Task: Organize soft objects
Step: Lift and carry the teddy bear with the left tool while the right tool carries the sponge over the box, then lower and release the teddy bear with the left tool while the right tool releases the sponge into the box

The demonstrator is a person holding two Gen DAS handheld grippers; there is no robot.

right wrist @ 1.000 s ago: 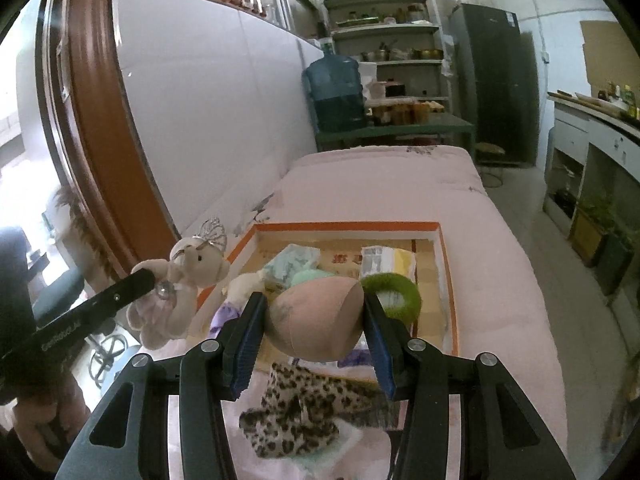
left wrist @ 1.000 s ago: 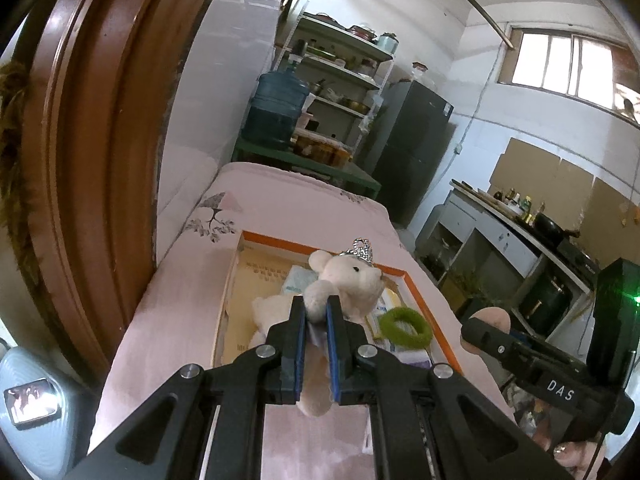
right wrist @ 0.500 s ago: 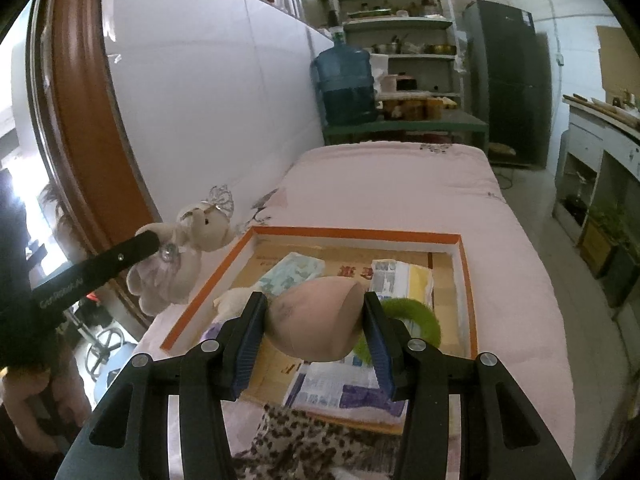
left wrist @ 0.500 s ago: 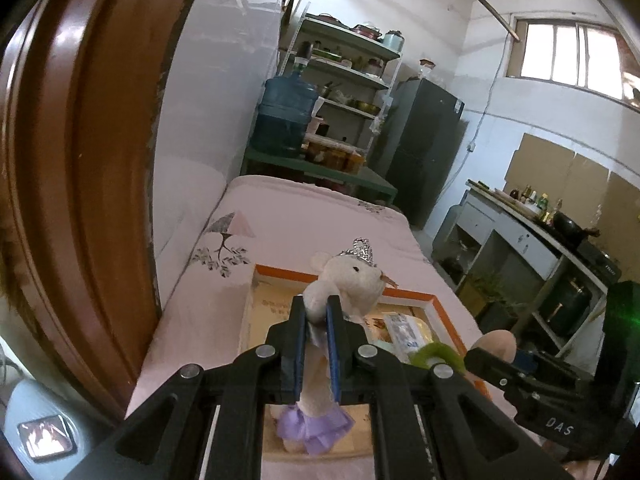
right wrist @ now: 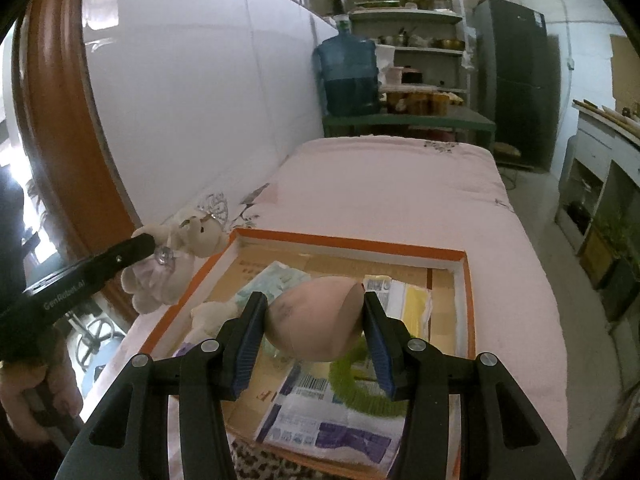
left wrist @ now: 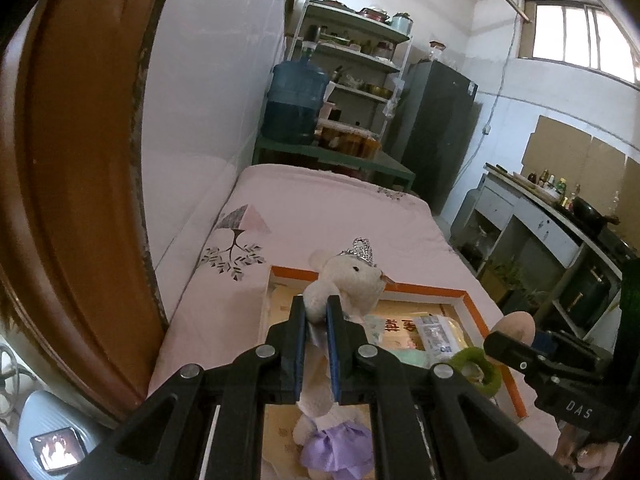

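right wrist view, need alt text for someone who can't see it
The right tool grips a peach-coloured soft ball above an orange-rimmed box on a pink bed. At left, the left tool holds a crowned teddy bear.

1. Left wrist view: mounted just behind the left tongs [left wrist: 316, 312], looking forward and down along them, close over the near left corner of the orange-rimmed box [left wrist: 466, 294] on the bed [left wrist: 320, 208].
2. Right wrist view: mounted behind the right tongs [right wrist: 314, 308], angled down, close above the box [right wrist: 466, 300].
3. Both facing the far shelves [left wrist: 352, 52], water jug [right wrist: 350, 76] and fridge [left wrist: 436, 128].
4. Shared: box, bed, white wall; each view catching the other tongs at its edge.
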